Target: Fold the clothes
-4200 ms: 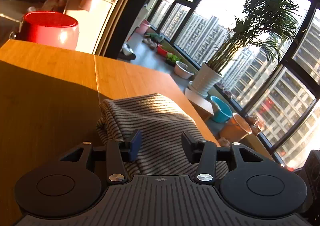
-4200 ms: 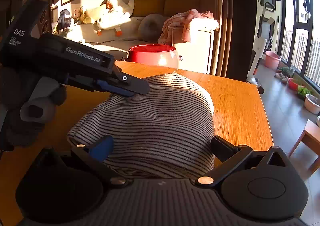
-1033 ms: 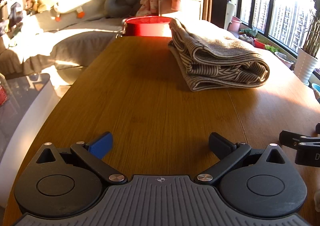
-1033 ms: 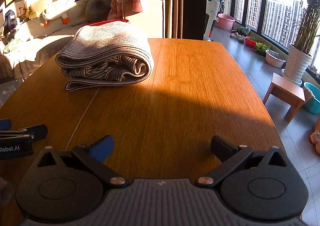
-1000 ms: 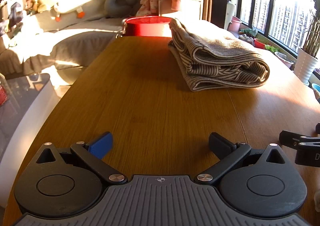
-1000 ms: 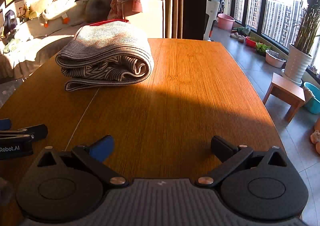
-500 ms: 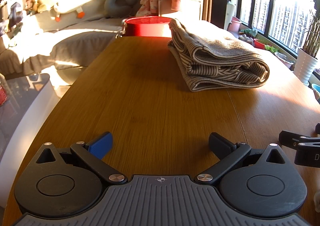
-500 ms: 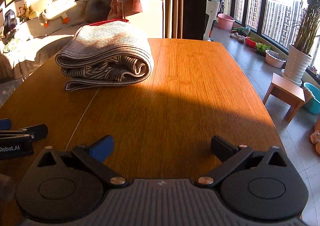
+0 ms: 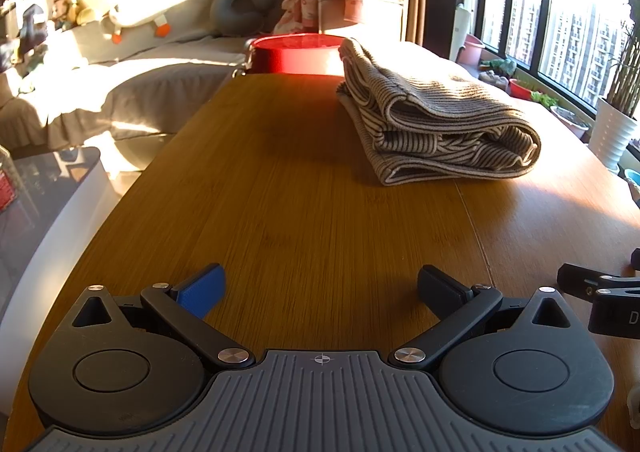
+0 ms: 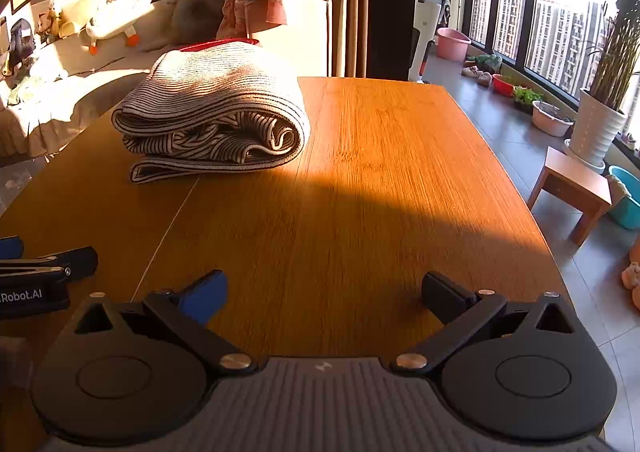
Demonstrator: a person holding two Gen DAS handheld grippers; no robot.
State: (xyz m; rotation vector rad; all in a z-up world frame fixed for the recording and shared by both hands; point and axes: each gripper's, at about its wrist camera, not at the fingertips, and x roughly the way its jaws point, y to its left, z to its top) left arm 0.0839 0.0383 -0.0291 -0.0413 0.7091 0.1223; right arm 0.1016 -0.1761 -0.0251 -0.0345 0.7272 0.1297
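A striped beige garment (image 9: 432, 124) lies folded in a thick bundle toward the far end of the wooden table (image 9: 304, 212); the right wrist view shows the same striped garment (image 10: 216, 112) at the far left. My left gripper (image 9: 320, 284) hovers low over the near end of the table, open and empty, well short of the garment. My right gripper (image 10: 324, 292) is likewise open with nothing between its fingers. Each gripper shows at the edge of the other's view: the right gripper (image 9: 600, 292) and the left gripper (image 10: 40, 272).
A red basin (image 9: 296, 58) stands just beyond the table's far end. A sofa with cushions and plush toys (image 9: 136, 8) is behind. To the right are a small wooden stool (image 10: 572, 188), potted plants (image 10: 600, 120) and floor-length windows. A glass side table (image 9: 36, 188) stands left.
Since 4.2 s ago both grippers have drawn back from the garment to the near end of the table. Over the last second nothing has visibly moved.
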